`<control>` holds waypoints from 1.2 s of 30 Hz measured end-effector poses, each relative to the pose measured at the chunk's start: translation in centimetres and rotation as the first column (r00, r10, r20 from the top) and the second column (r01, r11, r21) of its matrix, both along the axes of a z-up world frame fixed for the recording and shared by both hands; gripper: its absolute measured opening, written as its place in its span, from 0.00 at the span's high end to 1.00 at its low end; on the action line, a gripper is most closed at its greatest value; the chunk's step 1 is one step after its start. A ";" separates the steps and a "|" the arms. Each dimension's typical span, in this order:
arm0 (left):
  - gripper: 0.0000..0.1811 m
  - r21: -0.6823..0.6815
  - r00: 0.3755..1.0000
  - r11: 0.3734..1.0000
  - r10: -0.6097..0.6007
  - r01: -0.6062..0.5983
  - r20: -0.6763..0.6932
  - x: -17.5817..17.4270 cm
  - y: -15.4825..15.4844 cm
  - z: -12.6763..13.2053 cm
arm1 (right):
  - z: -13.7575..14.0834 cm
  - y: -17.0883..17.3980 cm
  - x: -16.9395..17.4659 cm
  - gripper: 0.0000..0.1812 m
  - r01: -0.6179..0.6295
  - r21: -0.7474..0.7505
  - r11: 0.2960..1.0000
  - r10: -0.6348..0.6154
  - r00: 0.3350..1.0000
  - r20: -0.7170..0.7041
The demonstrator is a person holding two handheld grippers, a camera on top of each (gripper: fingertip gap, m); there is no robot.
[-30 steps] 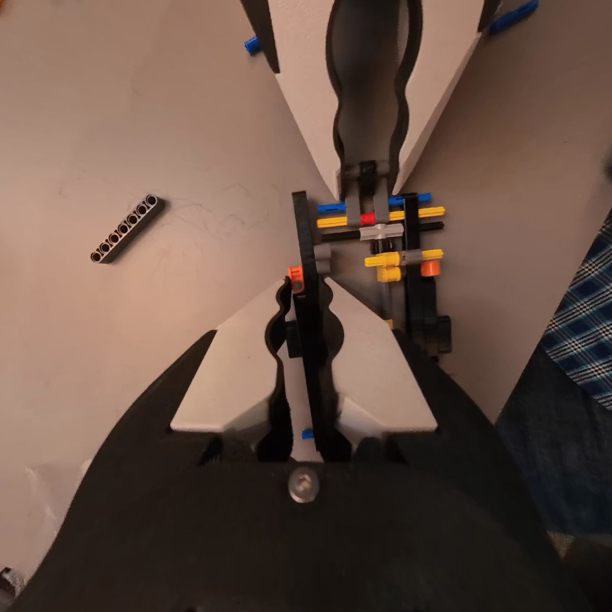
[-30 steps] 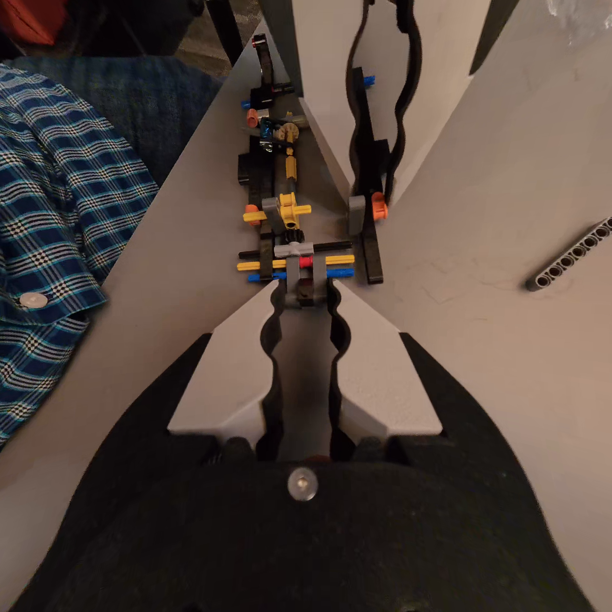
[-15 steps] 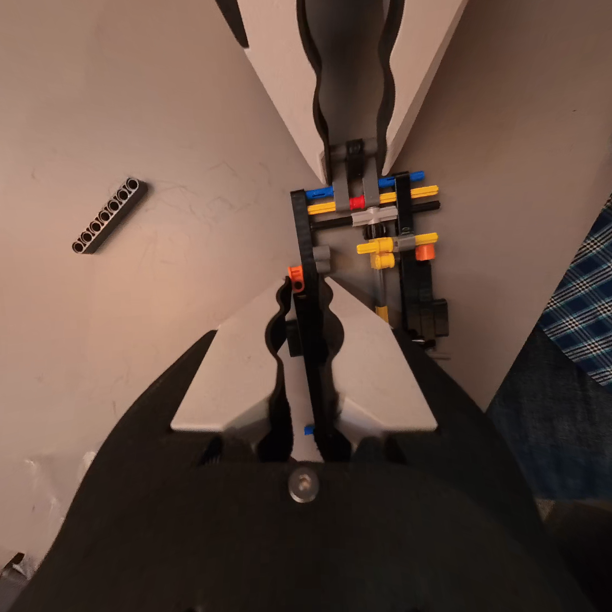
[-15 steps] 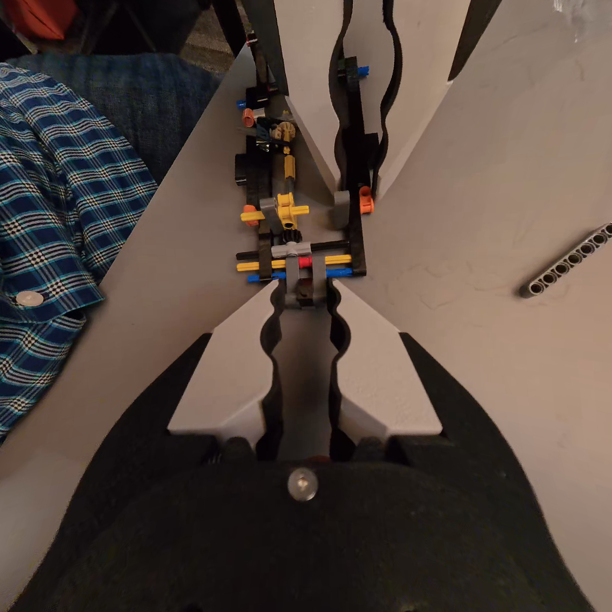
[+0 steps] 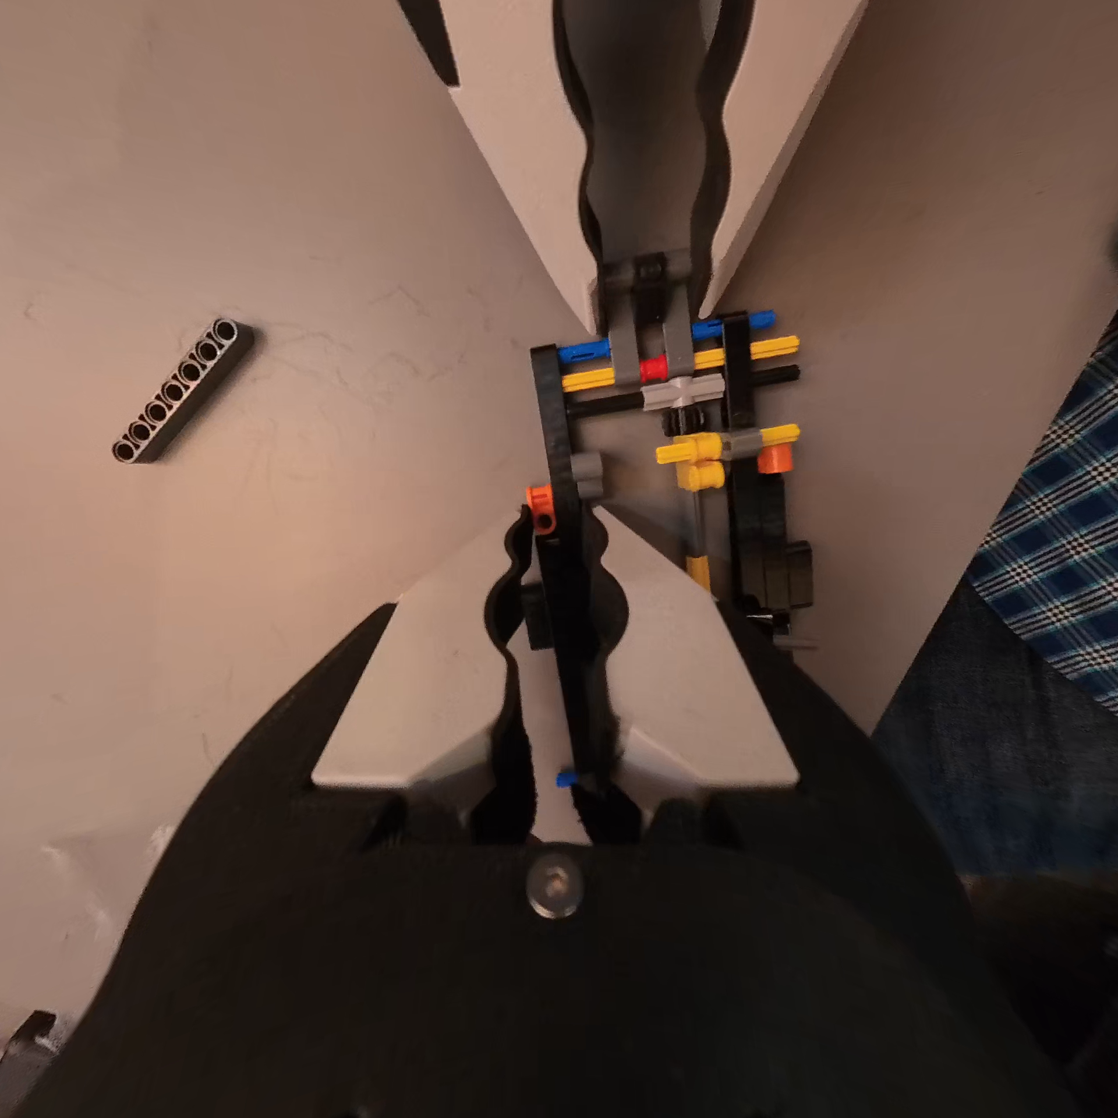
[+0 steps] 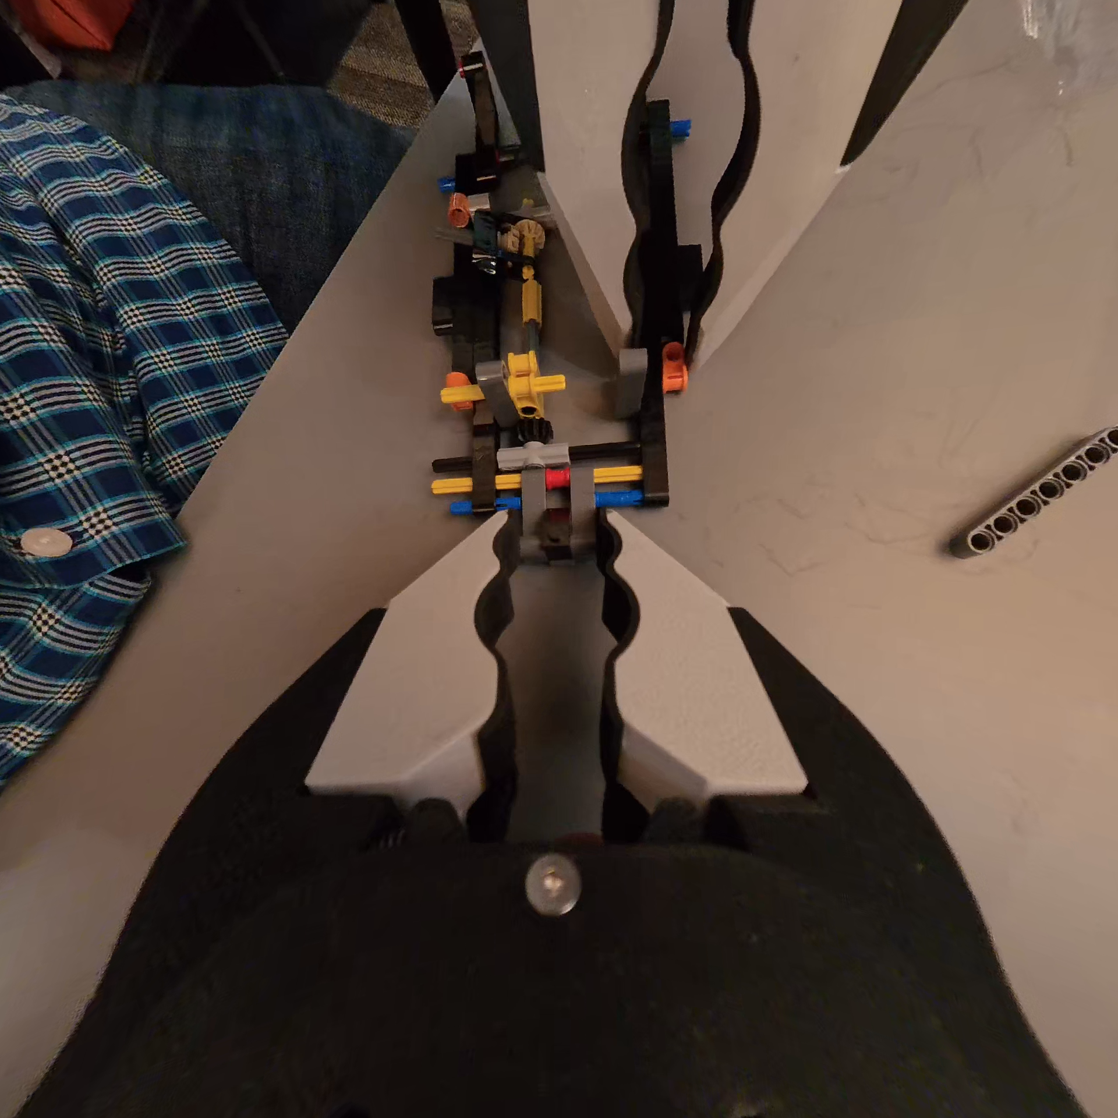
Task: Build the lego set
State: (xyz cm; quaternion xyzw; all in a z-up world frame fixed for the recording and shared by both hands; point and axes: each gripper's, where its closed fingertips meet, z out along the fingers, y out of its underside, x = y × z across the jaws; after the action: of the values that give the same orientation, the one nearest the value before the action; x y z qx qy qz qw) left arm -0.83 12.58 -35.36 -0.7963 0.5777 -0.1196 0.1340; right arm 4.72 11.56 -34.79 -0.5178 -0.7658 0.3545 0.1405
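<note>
Left wrist view shows the left gripper clamped on a long black beam, whose near length is buried between the gripper's black wavy pads; only an orange connector, a grey piece and a small blue pin near the gripper's base peek out. The beam's far end meets the blue, yellow and black cross axles of the lego assembly, which lies on the pale worktop near its edge. From the opposite side the right gripper is closed on the assembly's grey forked end; a red bush sits between the fork's arms. The assembly's far portion, with a tan gear and black blocks, is partly covered by the left gripper in the right wrist view and hard to read in the dim light. A loose grey holed beam lies well apart on the worktop. A plaid sleeve is cut off at the frame edge.
</note>
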 end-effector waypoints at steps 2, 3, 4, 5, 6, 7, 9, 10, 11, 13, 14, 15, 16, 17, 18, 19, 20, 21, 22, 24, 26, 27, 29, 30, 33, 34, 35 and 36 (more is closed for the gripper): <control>0.93 -0.033 1.000 0.999 0.013 -0.013 0.015 0.1 -0.1 0.0 | 0.0 -0.1 0.0 0.87 -0.008 0.002 1.000 0.008 1.000 -0.001; 0.93 -0.054 0.999 0.998 0.025 -0.023 0.026 0.1 -0.2 0.1 | 0.0 -0.1 0.1 0.87 -0.014 0.012 1.000 0.014 1.000 -0.002; 0.93 -0.068 0.999 0.997 0.034 -0.031 0.030 0.0 -0.2 0.0 | 0.0 -0.1 0.1 0.87 -0.014 0.017 1.000 0.014 1.000 0.001; 0.93 -0.079 0.999 0.996 0.039 -0.036 0.032 0.0 -0.1 0.0 | 0.0 -0.1 0.0 0.87 -0.013 0.017 1.000 0.013 1.000 0.003; 0.93 -0.088 0.999 0.995 0.043 -0.040 0.031 -0.1 -0.1 0.1 | 0.0 -0.1 0.0 0.87 -0.015 0.017 1.000 0.015 1.000 0.003; 0.93 -0.095 0.998 0.995 0.046 -0.043 0.031 -0.1 -0.1 0.0 | 0.0 -0.1 0.0 0.87 -0.017 0.020 1.000 0.017 1.000 0.004; 0.93 -0.103 0.998 0.994 0.048 -0.044 0.031 -0.1 -0.1 0.0 | 0.0 -0.1 0.0 0.87 -0.017 0.023 1.000 0.017 1.000 0.006; 0.93 -0.107 0.998 0.993 0.048 -0.044 0.030 -0.1 -0.2 0.0 | 0.0 -0.1 -0.1 0.87 -0.017 0.021 1.000 0.017 1.000 0.006; 0.93 -0.108 0.998 0.993 0.046 -0.043 0.030 -0.1 -0.2 0.0 | 0.0 -0.1 -0.1 0.87 -0.016 0.019 1.000 0.016 1.000 0.006; 0.93 -0.110 0.998 0.993 0.047 -0.044 0.031 0.0 -0.2 0.0 | 0.0 -0.1 -0.1 0.87 -0.017 0.017 1.000 0.017 1.000 0.007; 0.93 -0.109 0.998 0.993 0.047 -0.043 0.030 0.0 -0.2 0.0 | 0.0 -0.2 -0.1 0.87 -0.018 0.014 1.000 0.018 1.000 0.007; 0.93 -0.109 0.998 0.993 0.048 -0.044 0.030 0.0 -0.2 0.0 | 0.0 -0.2 -0.1 0.87 -0.018 0.012 1.000 0.018 1.000 0.007; 0.93 -0.106 0.998 0.993 0.046 -0.043 0.031 0.0 -0.2 0.0 | 0.0 -0.1 -0.1 0.87 -0.018 0.008 1.000 0.018 1.000 0.007; 0.93 -0.106 0.998 0.993 0.047 -0.044 0.032 0.0 -0.2 0.0 | 0.0 -0.2 -0.1 0.87 -0.018 0.005 1.000 0.018 1.000 0.006; 0.93 -0.107 0.998 0.993 0.051 -0.047 0.035 0.0 -0.1 0.0 | 0.0 -0.2 -0.1 0.87 -0.021 0.006 1.000 0.021 1.000 0.006; 0.93 -0.103 0.998 0.994 0.050 -0.046 0.037 0.1 -0.1 0.0 | 0.0 -0.2 0.0 0.87 -0.023 0.008 1.000 0.023 1.000 0.007; 0.93 -0.099 0.998 0.994 0.047 -0.043 0.038 0.1 -0.1 0.0 | 0.0 -0.2 -0.1 0.87 -0.021 0.007 1.000 0.021 1.000 0.009; 0.93 -0.095 0.998 0.995 0.042 -0.039 0.039 0.1 -0.1 0.0 | 0.0 -0.2 -0.1 0.87 -0.019 0.000 1.000 0.019 1.000 0.010; 0.93 -0.088 0.999 0.996 0.035 -0.032 0.037 0.2 -0.1 0.0 | 0.0 -0.2 -0.1 0.87 -0.018 -0.007 1.000 0.018 1.000 0.009; 0.93 -0.080 0.999 0.996 0.030 -0.027 0.037 0.2 0.0 0.0 | 0.0 -0.1 0.0 0.87 -0.016 -0.016 1.000 0.016 1.000 0.009; 0.93 -0.071 0.999 0.997 0.023 -0.021 0.028 0.0 -0.1 0.0 | 0.0 -0.1 0.0 0.87 -0.016 -0.017 1.000 0.016 1.000 0.009; 0.93 -0.066 0.999 0.998 0.022 -0.021 0.025 0.0 -0.1 0.0 | 0.0 -0.1 0.0 0.87 -0.015 -0.016 1.000 0.015 1.000 0.008; 0.93 -0.056 1.000 0.998 0.016 -0.014 0.025 0.0 -0.1 0.0 | 0.0 -0.1 0.0 0.87 -0.013 -0.023 1.000 0.013 1.000 0.007; 0.93 -0.053 1.000 0.999 0.013 -0.012 0.027 0.0 -0.1 -0.1 | 0.0 -0.1 0.0 0.87 -0.013 -0.028 1.000 0.013 1.000 0.006; 0.93 -0.044 1.000 0.999 0.013 -0.012 0.028 0.0 -0.1 -0.1 | 0.0 -0.1 0.0 0.87 -0.014 -0.035 0.999 0.014 1.000 0.005; 0.93 -0.035 1.000 0.999 0.010 -0.009 0.027 0.0 -0.1 -0.1 | 0.0 -0.1 -0.1 0.87 -0.013 -0.038 0.999 0.013 1.000 0.006; 0.93 -0.028 1.000 1.000 0.008 -0.007 0.027 0.0 -0.1 -0.1 | 0.0 -0.1 -0.1 0.87 -0.012 -0.043 0.999 0.012 1.000 0.005; 0.93 -0.023 1.000 1.000 0.006 -0.006 0.029 0.0 -0.2 -0.1 | 0.0 -0.1 -0.1 0.87 -0.011 -0.046 0.999 0.011 1.000 0.005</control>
State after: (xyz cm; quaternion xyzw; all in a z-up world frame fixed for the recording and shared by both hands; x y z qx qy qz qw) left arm -0.79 12.41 -35.43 -0.7977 0.5719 -0.1373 0.1335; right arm 4.66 11.47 -34.80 -0.5177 -0.7606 0.3714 0.1248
